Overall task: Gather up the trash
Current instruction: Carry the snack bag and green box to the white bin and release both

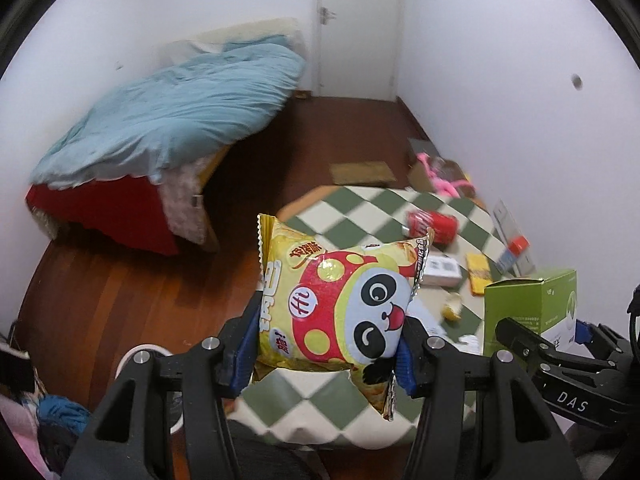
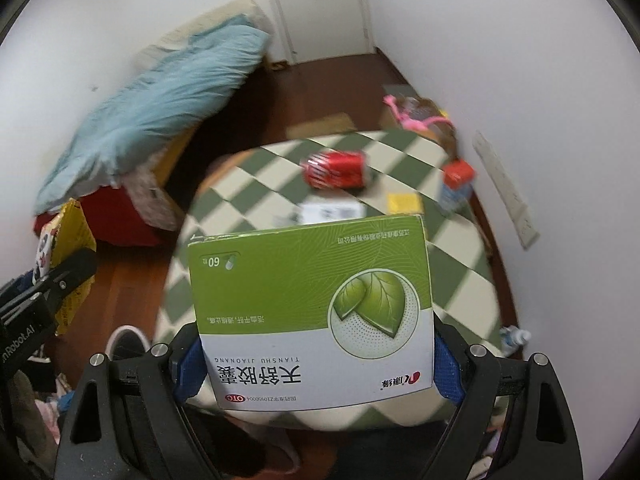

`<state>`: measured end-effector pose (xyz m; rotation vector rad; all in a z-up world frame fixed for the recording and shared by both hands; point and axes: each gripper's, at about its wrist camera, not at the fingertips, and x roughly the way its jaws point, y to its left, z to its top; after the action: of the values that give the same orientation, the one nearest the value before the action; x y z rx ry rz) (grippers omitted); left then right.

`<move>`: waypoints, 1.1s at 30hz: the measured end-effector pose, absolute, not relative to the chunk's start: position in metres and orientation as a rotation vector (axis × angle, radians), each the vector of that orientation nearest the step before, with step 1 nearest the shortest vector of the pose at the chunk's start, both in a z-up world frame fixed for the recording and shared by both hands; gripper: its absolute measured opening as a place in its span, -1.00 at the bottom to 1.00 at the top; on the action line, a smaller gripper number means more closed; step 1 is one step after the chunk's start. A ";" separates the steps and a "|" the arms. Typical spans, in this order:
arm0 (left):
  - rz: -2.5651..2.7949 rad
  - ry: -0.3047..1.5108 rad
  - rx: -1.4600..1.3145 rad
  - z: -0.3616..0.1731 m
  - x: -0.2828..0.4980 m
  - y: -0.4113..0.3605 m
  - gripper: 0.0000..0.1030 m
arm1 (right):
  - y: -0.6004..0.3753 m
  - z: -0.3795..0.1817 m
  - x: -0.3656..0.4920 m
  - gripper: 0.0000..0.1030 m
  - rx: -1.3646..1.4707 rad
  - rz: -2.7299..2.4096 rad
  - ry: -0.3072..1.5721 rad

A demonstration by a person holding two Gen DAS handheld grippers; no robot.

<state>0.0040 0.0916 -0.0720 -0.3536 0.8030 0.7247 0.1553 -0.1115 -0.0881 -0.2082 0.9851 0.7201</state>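
My left gripper (image 1: 326,354) is shut on a yellow snack bag with a panda print (image 1: 340,304), held up above a table with a green-and-cream checked cloth (image 1: 360,196). My right gripper (image 2: 316,354) is shut on a green-and-white medicine box (image 2: 312,304), also lifted over the table (image 2: 460,276). That box (image 1: 528,312) shows at the right in the left wrist view, the snack bag (image 2: 68,252) at the left in the right wrist view. A crushed red can (image 1: 432,224) (image 2: 340,168) lies on the cloth farther back.
On the cloth lie a white packet (image 1: 440,270), a yellow wrapper (image 1: 478,272), a small red-topped carton (image 2: 456,184) and a yellow scrap (image 1: 452,308). A bed with a blue quilt (image 1: 172,112) stands left. Pink items (image 1: 440,176) sit by the right wall. A white door (image 1: 356,28) is behind.
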 end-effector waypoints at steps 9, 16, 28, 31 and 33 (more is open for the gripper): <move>0.935 0.822 -0.449 -0.099 -0.115 0.192 0.01 | 0.007 -0.084 0.065 0.76 -0.291 0.906 0.982; 1.126 0.927 -0.604 -0.181 -0.223 0.274 0.01 | 0.129 -0.152 -0.030 0.76 -0.428 1.075 1.079; 1.080 0.986 -1.032 -0.320 -0.333 0.359 0.16 | 0.297 -0.320 -0.165 0.76 -0.801 1.233 1.243; 1.095 0.979 -1.074 -0.328 -0.346 0.365 0.81 | 0.316 -0.351 -0.178 0.76 -0.862 1.225 1.277; 1.110 0.978 -1.087 -0.329 -0.354 0.368 0.95 | 0.330 -0.370 -0.181 0.76 -0.884 1.213 1.309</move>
<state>-0.3542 0.3676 -0.3288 -1.0869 0.9785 1.1102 -0.1814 0.3302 -0.3699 -0.8838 1.3090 1.2133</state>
